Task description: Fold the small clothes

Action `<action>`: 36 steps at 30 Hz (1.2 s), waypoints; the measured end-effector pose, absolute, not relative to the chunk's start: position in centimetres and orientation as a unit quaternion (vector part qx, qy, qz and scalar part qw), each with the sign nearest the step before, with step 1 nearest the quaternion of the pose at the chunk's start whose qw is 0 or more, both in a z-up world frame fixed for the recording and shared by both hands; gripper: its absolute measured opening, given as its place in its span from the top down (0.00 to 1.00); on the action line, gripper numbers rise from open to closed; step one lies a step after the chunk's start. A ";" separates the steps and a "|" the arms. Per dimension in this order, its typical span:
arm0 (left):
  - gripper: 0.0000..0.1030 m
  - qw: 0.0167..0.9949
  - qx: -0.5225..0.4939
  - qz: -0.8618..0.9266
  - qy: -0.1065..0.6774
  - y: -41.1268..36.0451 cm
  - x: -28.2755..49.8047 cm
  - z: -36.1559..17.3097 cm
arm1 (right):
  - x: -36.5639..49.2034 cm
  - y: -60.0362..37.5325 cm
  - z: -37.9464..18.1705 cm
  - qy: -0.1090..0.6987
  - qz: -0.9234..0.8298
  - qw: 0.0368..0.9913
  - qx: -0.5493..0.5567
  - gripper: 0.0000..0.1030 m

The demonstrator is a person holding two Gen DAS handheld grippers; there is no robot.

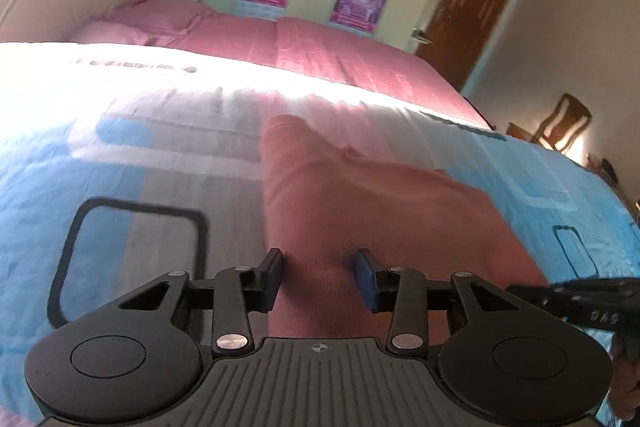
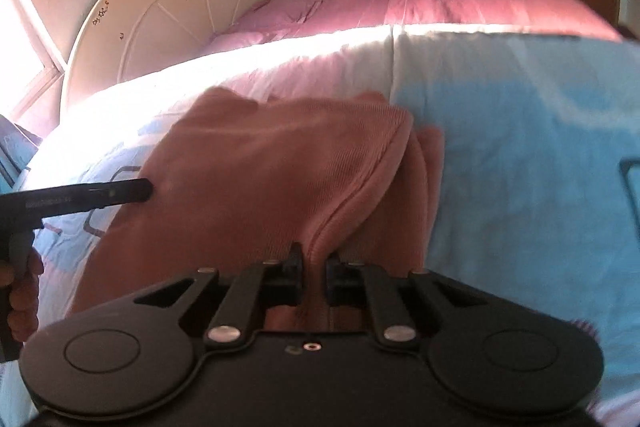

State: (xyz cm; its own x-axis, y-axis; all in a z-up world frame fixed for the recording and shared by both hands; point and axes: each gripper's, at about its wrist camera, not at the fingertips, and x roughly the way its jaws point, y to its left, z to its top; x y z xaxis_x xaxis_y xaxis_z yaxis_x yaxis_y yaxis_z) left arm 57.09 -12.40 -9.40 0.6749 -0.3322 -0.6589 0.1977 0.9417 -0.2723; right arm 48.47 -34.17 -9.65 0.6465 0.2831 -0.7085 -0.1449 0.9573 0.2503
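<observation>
Pink-and-blue quilt (image 2: 520, 147) covered the near bed, a rose bedspread (image 1: 340, 55) past it at 12 o'clock. Salmon ribbed garment (image 2: 260, 167) lay on the quilt, long axis running from the grippers toward 11 o'clock. Right gripper (image 2: 314, 275) was clenched on a raised fold of its near edge. Left gripper (image 1: 318, 279) straddled cloth, jaws part open, pads apparently not pressing. Judged: right hand nearer the fold, garment dead ahead at 12
</observation>
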 end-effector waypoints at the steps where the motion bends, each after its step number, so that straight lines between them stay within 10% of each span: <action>1: 0.70 0.913 -0.075 -0.150 0.371 -13.0 56.7 -8.8 | 48.2 -34.4 -9.1 0.399 0.114 0.906 0.085 0.91; 27: 0.71 0.907 -0.029 -0.140 0.397 -14.9 52.8 -8.3 | 48.5 -38.0 -10.9 0.429 0.102 0.894 0.076 0.92; 30: 0.71 0.914 -0.062 -0.124 0.381 -13.5 49.9 -8.9 | 47.7 -38.6 -10.1 0.439 0.105 0.887 0.098 0.71; 36: 0.71 0.911 -0.129 -0.114 0.375 -11.1 47.7 -10.1 | 43.8 -39.8 -10.4 0.443 0.144 0.862 0.199 0.69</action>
